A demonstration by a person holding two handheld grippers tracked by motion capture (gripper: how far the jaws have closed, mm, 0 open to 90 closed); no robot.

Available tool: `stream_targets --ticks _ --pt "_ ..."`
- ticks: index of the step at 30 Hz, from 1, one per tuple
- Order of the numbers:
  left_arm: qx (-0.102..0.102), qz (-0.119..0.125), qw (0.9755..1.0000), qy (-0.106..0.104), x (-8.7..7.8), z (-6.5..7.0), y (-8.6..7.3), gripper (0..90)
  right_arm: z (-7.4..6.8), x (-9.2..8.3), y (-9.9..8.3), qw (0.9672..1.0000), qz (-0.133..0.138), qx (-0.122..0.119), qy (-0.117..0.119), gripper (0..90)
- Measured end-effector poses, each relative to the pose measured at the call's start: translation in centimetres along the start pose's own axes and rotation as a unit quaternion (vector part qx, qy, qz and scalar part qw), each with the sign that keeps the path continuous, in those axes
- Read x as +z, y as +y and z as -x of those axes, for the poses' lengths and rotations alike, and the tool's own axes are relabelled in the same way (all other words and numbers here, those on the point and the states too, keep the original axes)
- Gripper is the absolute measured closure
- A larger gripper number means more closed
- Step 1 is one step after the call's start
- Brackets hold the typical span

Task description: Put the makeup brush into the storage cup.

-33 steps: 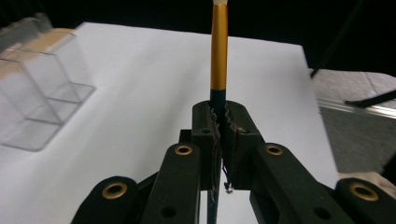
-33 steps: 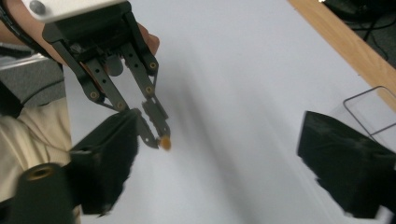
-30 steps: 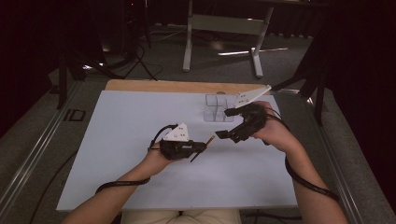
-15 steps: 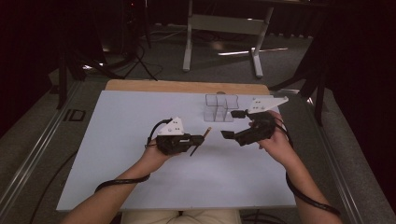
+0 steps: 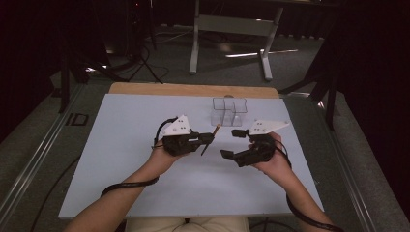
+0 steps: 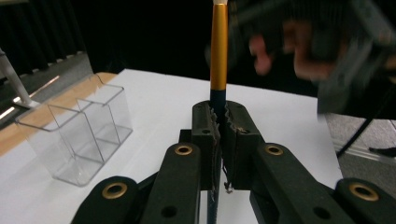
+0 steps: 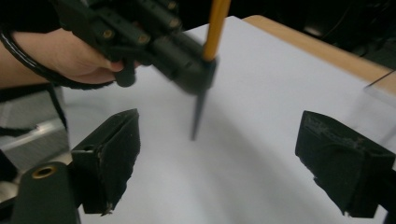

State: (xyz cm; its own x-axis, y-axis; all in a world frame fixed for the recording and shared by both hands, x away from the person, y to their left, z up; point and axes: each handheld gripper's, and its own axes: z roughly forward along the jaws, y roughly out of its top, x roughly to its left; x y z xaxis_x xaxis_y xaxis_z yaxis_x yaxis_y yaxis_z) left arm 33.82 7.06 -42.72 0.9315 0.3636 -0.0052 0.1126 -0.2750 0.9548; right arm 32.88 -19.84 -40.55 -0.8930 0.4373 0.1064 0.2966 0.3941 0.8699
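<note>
A pen with an orange barrel and dark lower end point(image 5: 210, 140) stands tilted above the white table point(image 5: 121, 159). My left gripper point(image 5: 208, 139) is shut on its dark part. In the left gripper view the jaws of my left gripper point(image 6: 219, 122) pinch the pen point(image 6: 218, 51), which rises straight up from them. My right gripper point(image 5: 232, 143) stands open just right of the pen, not touching it. In the right gripper view my right gripper point(image 7: 226, 163) has its pads point(image 7: 109, 158) wide apart, with the pen point(image 7: 215, 28) and left gripper point(image 7: 154, 35) beyond them.
A clear plastic organizer with several compartments point(image 5: 229, 110) stands on the table behind the grippers, also seen at the left of the left gripper view as the organizer point(image 6: 74, 135). The table's wooden far edge point(image 5: 193, 89) lies beyond it. Metal stand legs point(image 5: 196, 43) are on the floor behind.
My right gripper was up against the pen beside the left gripper; it has let go, opened, and drawn back to the right. The left gripper has kept the pen and shifted slightly up.
</note>
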Motion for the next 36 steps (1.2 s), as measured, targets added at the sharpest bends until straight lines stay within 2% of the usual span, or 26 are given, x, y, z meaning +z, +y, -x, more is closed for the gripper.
stream_targets --ticks 2,5,8,14,20,27,29,32,36 --pt "-0.002 0.007 1.0000 0.000 0.0 0.0 0.2 84.4 -0.3 0.8 -0.6 0.9999 0.003 0.015 0.003 16.3" --pt "-0.001 0.012 0.9999 -0.001 0.1 0.0 0.4 84.4 -0.6 2.0 -1.4 0.9993 0.004 0.037 0.006 23.7" --pt "-0.003 0.018 0.9998 -0.003 0.1 0.1 0.5 84.4 -0.7 2.7 -2.1 0.9987 0.010 0.051 -0.001 35.2" --pt "-0.008 0.026 0.9996 -0.005 0.0 0.1 0.8 84.4 -0.9 3.9 -3.0 0.9981 0.006 0.062 -0.003 49.4" --pt "-0.009 0.034 0.9993 -0.011 0.3 0.3 1.0 84.4 -1.1 4.6 -3.0 0.9982 0.002 0.059 -0.003 59.8" --pt "-0.010 0.038 0.9990 -0.019 0.6 0.6 1.3 84.4 -1.3 5.1 -2.7 0.9985 -0.002 0.052 -0.018 70.9" --pt "-0.014 0.044 0.9988 -0.017 0.6 0.7 1.3 84.4 -1.2 5.0 -2.6 0.9986 0.000 0.047 -0.024 77.7" --pt "-0.016 0.045 0.9987 -0.016 0.6 0.6 1.2 84.4 -1.3 5.0 -2.5 0.9987 -0.002 0.048 -0.019 84.6" --pt "-0.016 0.039 0.9990 -0.016 0.7 0.7 1.1 84.2 -1.5 5.3 -2.3 0.9986 -0.017 0.046 -0.017 86.0"
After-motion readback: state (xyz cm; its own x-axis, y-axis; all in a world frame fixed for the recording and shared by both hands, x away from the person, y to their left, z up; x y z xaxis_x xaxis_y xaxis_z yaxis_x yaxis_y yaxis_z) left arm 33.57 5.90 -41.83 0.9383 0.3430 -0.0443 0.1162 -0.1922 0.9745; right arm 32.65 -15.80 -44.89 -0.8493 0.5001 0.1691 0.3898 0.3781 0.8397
